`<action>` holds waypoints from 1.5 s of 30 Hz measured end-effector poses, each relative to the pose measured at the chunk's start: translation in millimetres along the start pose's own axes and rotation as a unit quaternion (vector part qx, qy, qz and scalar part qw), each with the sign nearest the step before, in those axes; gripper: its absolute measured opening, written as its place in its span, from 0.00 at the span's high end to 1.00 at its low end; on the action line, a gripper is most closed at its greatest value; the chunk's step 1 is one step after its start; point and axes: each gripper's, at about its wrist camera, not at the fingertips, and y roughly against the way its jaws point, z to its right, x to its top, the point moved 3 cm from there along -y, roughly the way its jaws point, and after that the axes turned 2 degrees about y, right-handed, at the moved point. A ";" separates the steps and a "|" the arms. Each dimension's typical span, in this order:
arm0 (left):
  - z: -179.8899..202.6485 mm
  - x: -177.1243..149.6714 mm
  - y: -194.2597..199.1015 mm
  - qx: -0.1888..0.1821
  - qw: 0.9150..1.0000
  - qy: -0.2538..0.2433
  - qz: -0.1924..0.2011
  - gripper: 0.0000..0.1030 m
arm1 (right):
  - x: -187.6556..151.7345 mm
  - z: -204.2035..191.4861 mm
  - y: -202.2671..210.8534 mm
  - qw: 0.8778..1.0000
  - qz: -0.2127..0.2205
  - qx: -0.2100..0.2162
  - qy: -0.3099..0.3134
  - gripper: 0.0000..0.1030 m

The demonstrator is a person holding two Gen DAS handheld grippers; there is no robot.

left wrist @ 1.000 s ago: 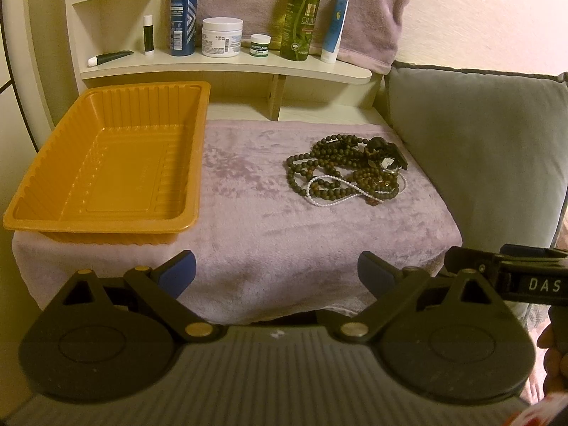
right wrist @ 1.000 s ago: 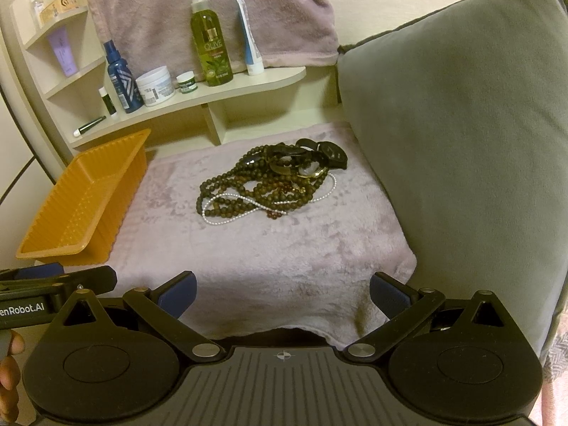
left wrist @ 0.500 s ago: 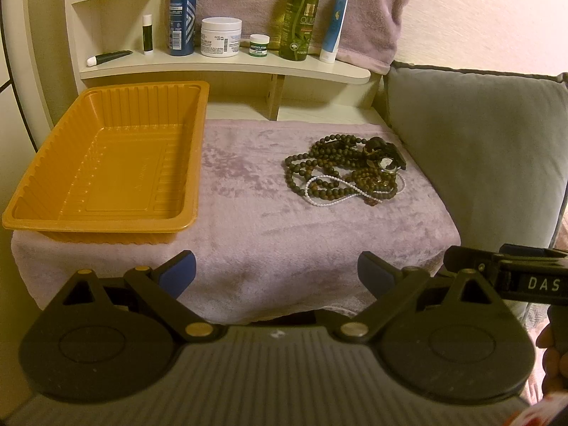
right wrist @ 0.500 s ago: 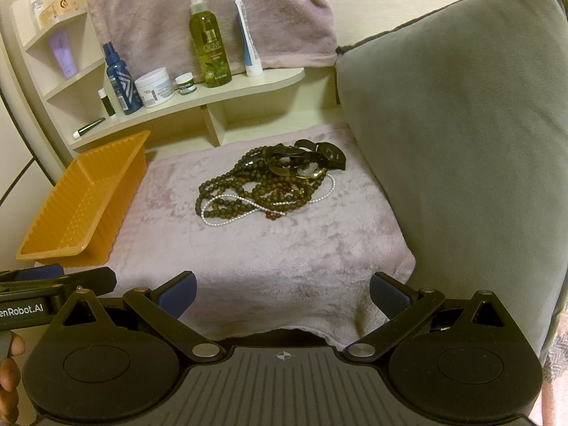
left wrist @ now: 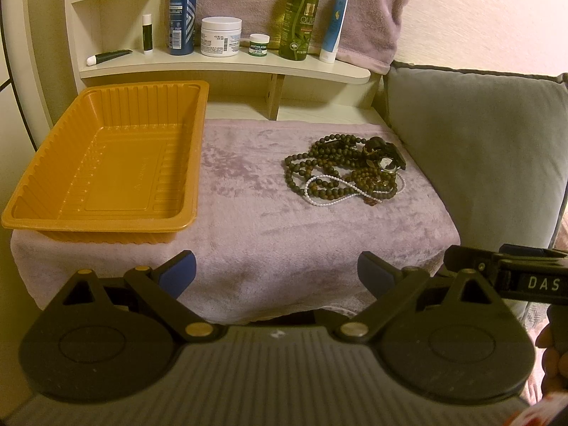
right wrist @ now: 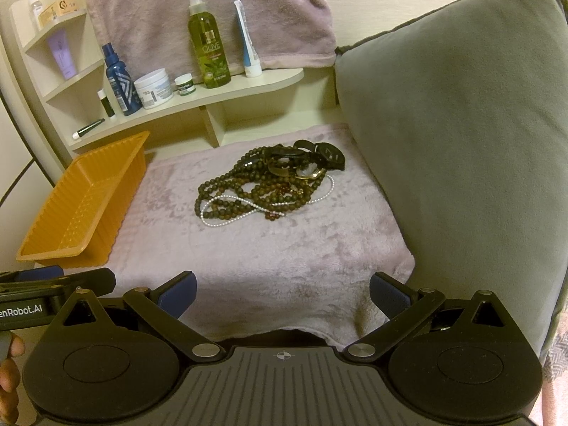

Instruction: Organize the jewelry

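Note:
A tangled pile of jewelry (left wrist: 344, 174) lies on the mauve towel: dark wooden bead strands, a white pearl strand (left wrist: 330, 200) and a black watch (left wrist: 387, 154). The pile shows in the right wrist view (right wrist: 269, 186) too. An empty orange tray (left wrist: 106, 156) sits at the left, also seen in the right wrist view (right wrist: 81, 206). My left gripper (left wrist: 277, 273) is open and empty, near the towel's front edge. My right gripper (right wrist: 282, 294) is open and empty, in front of the pile.
A grey cushion (right wrist: 454, 135) stands along the right side. A cream shelf (left wrist: 227, 64) at the back holds bottles, jars and tubes. A mauve towel (right wrist: 198, 10) hangs behind it. The towel-covered surface (left wrist: 284, 220) drops off at the front.
Both grippers have barely shifted; the view has crept slightly. Nothing was taken hold of or let go.

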 end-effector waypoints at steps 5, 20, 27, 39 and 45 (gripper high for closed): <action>0.3 -0.4 0.0 0.000 1.000 0.000 0.000 0.06 | 0.0 0.1 0.0 1.000 0.000 0.000 0.000 0.00; 1.2 0.0 2.5 -0.002 1.000 0.008 0.005 0.08 | 1.5 1.9 -1.3 1.000 0.007 0.003 -0.001 0.00; -13.5 12.6 2.6 0.002 1.000 0.026 0.011 0.09 | 6.5 5.0 -12.1 0.999 0.025 0.022 0.013 0.00; -44.9 37.9 -11.1 0.027 0.999 0.034 0.029 0.09 | 29.8 5.4 -48.0 0.995 0.055 0.031 0.077 0.06; -52.5 45.2 -20.3 0.035 0.998 0.027 0.034 0.09 | 41.1 7.9 -77.3 0.993 0.044 0.044 0.097 0.33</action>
